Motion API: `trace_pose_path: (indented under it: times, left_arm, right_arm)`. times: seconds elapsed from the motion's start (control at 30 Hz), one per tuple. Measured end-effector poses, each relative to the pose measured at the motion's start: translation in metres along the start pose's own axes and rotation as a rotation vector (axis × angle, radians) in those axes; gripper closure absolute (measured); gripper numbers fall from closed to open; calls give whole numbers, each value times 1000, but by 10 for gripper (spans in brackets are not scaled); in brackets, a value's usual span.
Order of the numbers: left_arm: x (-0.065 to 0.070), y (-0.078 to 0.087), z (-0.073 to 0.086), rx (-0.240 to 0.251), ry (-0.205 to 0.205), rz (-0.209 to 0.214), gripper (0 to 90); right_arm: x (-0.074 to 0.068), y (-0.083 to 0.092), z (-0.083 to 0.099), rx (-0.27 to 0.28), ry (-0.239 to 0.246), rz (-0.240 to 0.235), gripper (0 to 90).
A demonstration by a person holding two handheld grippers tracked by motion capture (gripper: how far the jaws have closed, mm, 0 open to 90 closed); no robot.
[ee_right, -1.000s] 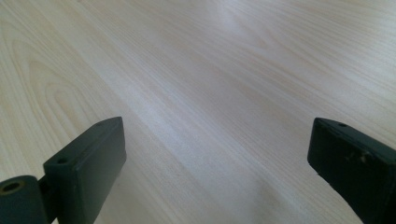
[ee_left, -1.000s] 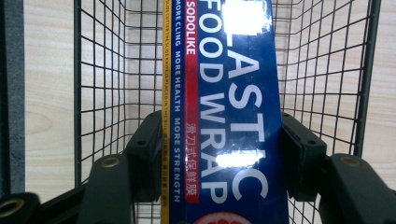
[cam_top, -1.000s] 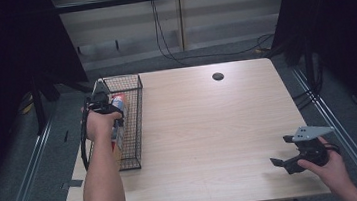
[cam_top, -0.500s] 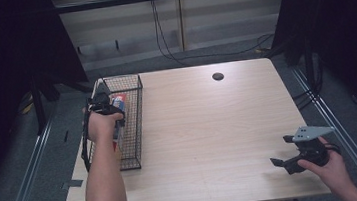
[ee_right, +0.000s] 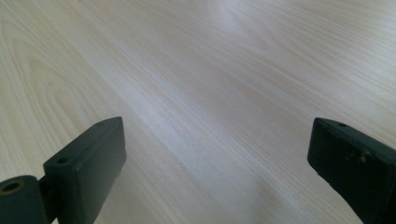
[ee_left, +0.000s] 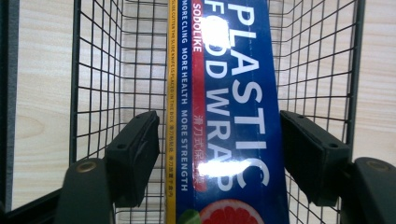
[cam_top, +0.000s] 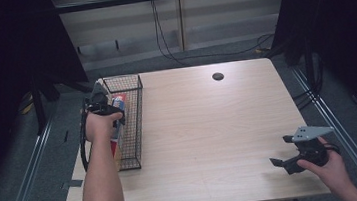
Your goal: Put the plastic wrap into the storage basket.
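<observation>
Lengthwise, a long blue cardboard plastic-wrap box [ee_left: 224, 112] is laid in the black wire-mesh basket [ee_left: 93, 70], running bottom to top of frame. It is straddled, unpressed, by the just-opening left gripper [ee_left: 219, 149].

Blue plastic wrap box [ee_left: 224, 116], in wire basket [ee_left: 98, 70]

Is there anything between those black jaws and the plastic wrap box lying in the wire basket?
Nothing visible does. In the left gripper view the plastic wrap box lies in the wire basket between the left gripper's jaws, which have just been opening. A thin gap shows at each side, so the pads no longer press on it.
</observation>
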State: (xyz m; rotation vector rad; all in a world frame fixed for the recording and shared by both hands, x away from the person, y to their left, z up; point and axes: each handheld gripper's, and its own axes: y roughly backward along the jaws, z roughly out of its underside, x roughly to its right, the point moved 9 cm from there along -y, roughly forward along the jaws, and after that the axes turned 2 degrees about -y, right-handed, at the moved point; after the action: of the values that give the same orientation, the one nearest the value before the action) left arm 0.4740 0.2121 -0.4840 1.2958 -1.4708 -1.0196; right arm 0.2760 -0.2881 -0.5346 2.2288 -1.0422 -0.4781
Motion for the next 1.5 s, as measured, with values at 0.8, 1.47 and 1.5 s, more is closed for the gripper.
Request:
trace_pose_path:
  times: [0.8,1.47,1.5]
  left_arm:
    - [28,46,-11,85,-83,72,172]
    - [73,56,-4,129,-180,175,123]
    - [75,56,-4,131,-189,179,122]
  right_arm:
    - [0,6,1,15,-3,15,45]
    - [-1,6,0,17,-4,12,45]
    - [-1,6,0,17,-7,12,45]
